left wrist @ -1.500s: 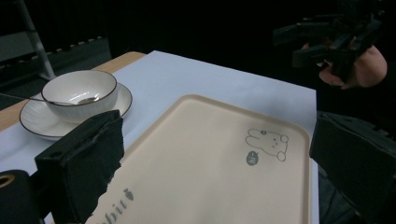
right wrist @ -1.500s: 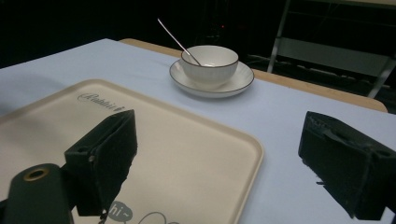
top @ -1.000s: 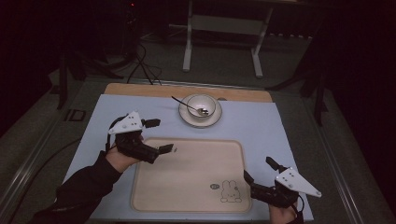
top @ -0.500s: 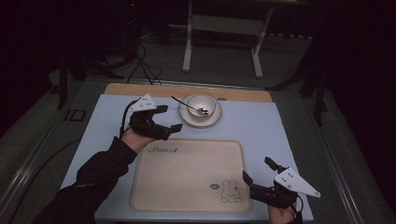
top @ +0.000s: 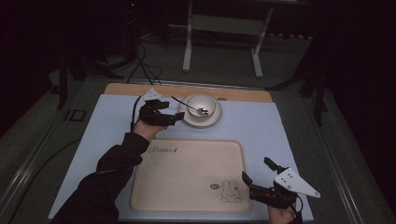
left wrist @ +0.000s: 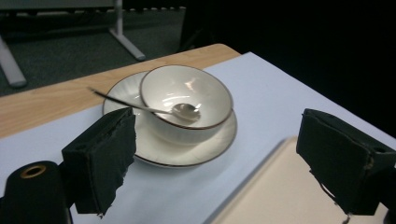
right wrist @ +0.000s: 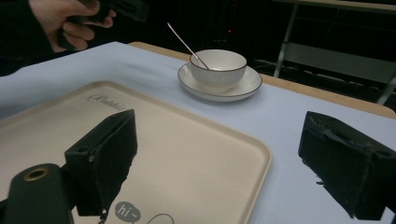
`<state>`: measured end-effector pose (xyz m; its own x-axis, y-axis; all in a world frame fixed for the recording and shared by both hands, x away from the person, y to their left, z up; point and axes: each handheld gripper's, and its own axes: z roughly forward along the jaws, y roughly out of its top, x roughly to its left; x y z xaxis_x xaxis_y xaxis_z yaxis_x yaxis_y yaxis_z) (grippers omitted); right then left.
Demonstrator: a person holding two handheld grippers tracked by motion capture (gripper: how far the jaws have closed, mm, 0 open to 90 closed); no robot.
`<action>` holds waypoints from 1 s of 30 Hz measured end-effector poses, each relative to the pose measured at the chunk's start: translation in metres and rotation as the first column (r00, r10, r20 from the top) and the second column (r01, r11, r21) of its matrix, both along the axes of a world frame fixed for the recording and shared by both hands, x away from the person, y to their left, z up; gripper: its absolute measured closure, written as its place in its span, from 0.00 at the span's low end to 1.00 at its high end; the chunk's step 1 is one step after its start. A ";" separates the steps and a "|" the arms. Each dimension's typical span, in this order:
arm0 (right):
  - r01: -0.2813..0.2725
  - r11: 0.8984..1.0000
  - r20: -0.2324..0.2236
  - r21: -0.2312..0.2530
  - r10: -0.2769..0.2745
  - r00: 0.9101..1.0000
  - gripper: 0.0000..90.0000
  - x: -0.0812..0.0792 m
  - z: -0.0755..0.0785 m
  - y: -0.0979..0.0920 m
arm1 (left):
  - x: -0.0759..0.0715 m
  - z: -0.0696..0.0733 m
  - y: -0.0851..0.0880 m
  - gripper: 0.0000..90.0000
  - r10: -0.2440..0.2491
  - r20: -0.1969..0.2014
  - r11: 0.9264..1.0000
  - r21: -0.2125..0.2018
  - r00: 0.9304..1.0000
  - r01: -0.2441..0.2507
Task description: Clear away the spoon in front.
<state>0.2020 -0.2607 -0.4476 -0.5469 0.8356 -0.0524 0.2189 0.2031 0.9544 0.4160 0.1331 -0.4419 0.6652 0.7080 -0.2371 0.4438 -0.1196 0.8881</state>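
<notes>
A white bowl [top: 201,105] stands on a white saucer [top: 188,120] at the back of the blue mat, with a metal spoon [top: 186,104] resting in it, handle pointing back left. My left gripper [top: 174,110] is just left of the saucer and open; its jaws have just been closing a little, with nothing between them. In the left gripper view the bowl [left wrist: 186,95] and spoon [left wrist: 179,110] lie just ahead of the jaws. My right gripper [top: 256,170] rests open and holding nothing at the front right corner of the tray [top: 187,177].
The beige tray [right wrist: 196,135], printed with a rabbit, lies bare in front of the bowl [right wrist: 218,63]. The blue mat [top: 280,135] covers a wooden table whose back edge [top: 243,94] shows behind the saucer. Metal frame legs [top: 188,42] stand on the floor beyond.
My left gripper has travelled from the tray's back left corner toward the back and right, ending beside the saucer. The right gripper, bowl and spoon have stayed put.
</notes>
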 end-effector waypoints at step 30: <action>-0.002 1.000 -0.018 -0.003 0.002 1.000 0.13 0.001 -0.002 0.000 | 0.053 -0.046 0.005 0.41 0.234 -0.253 0.918 -0.259 0.939 -0.299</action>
